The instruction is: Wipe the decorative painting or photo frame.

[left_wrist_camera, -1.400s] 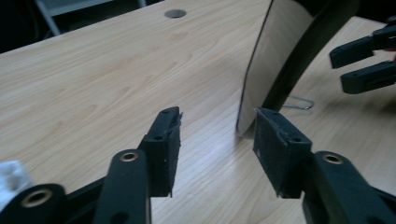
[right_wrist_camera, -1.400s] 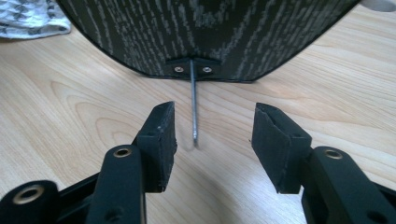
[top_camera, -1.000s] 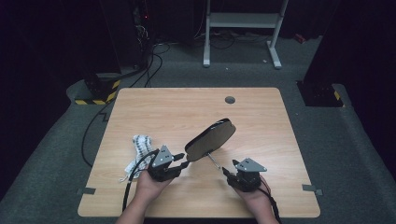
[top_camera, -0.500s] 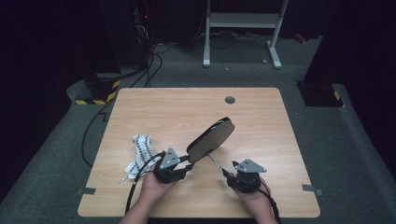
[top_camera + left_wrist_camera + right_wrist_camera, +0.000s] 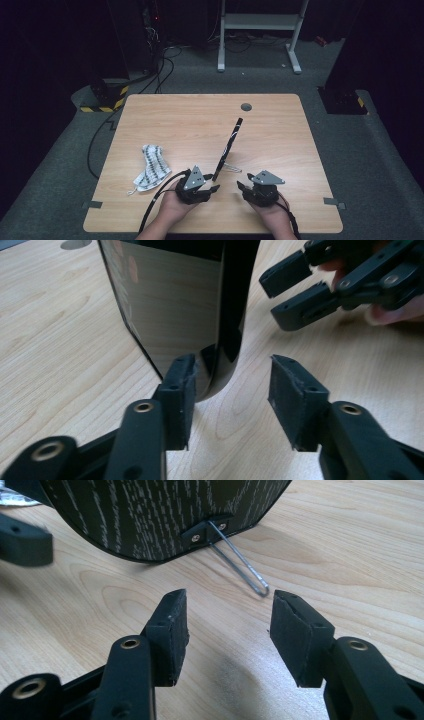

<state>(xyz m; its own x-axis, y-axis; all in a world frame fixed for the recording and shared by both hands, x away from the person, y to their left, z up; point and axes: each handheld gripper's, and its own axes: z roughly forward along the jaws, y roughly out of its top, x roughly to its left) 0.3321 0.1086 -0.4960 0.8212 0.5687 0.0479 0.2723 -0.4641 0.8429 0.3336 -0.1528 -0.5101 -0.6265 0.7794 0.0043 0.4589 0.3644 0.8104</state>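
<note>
Nearest the person, two hands come in over the front edge of the wooden table [image 5: 165, 115], one gripper in each. The left gripper [image 5: 212, 189] points at the base of the one mirror [image 5: 229, 146], a dark oval panel standing on its edge near the table's front middle. In the left gripper view the jaws have just been opening and stand part-way apart: the left pad [image 5: 181, 390] lies against the mirror's [image 5: 180, 315] glossy lower rim, the other pad is clear of it, so the mirror sits between the jaws without being pinched. The right gripper [image 5: 245, 186] rests just beside, to the right, and its jaws have just been closing a little yet still stand moderately wide with nothing between them; in the right gripper view bare wood shows between the pads. Just ahead of them is the mirror's wood-grain back [image 5: 165, 515] and its single wire stand [image 5: 240, 560], whose bent tip rests on the table. To the left, apart from the mirror, lies one crumpled white patterned cloth [image 5: 149, 166]. Farther off, near the table's far edge, is one round grey grommet [image 5: 246, 106]. No container is on the table
</note>
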